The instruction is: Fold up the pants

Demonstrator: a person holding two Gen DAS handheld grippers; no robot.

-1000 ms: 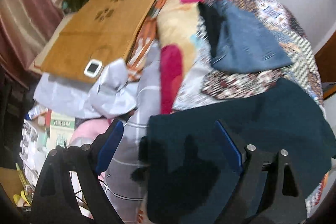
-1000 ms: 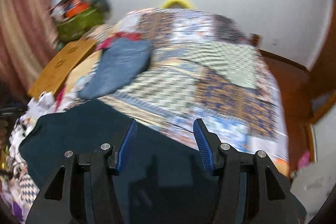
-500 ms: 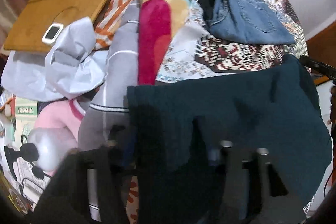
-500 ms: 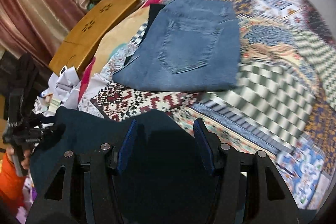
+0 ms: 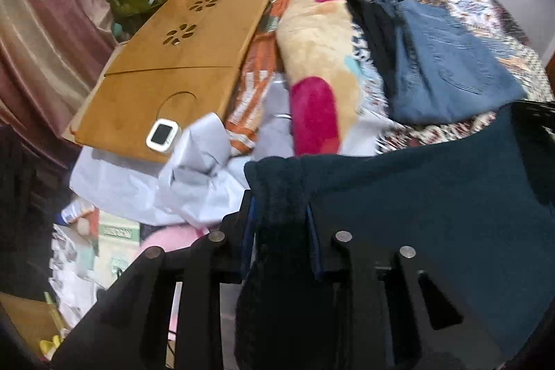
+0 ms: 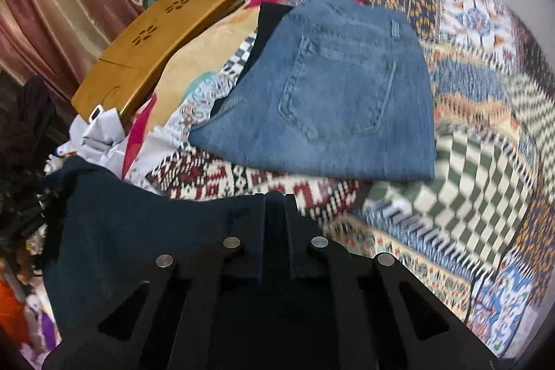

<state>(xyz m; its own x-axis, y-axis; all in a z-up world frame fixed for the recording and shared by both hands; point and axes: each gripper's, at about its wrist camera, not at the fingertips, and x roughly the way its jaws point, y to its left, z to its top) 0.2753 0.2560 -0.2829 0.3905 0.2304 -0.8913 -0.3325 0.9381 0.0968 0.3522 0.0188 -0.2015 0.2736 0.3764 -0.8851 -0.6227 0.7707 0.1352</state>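
- Two grippers pinch the dark teal pants [image 5: 416,203]: the left gripper [image 5: 281,224] has its jaws clamped on a bunched corner, the right gripper [image 6: 275,231] is closed on the other edge.
- The pants hang between them at the near edge of the patterned bedspread [image 6: 485,162].
- Beyond lie folded blue jeans [image 6: 340,92].
- Farther left, a wooden lap desk [image 5: 173,68] carries a small white device [image 5: 162,137].

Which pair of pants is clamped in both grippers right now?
The dark teal pants, pinched at one edge by the left gripper and the right gripper. The blue jeans lie folded and untouched on the patterned bedspread.
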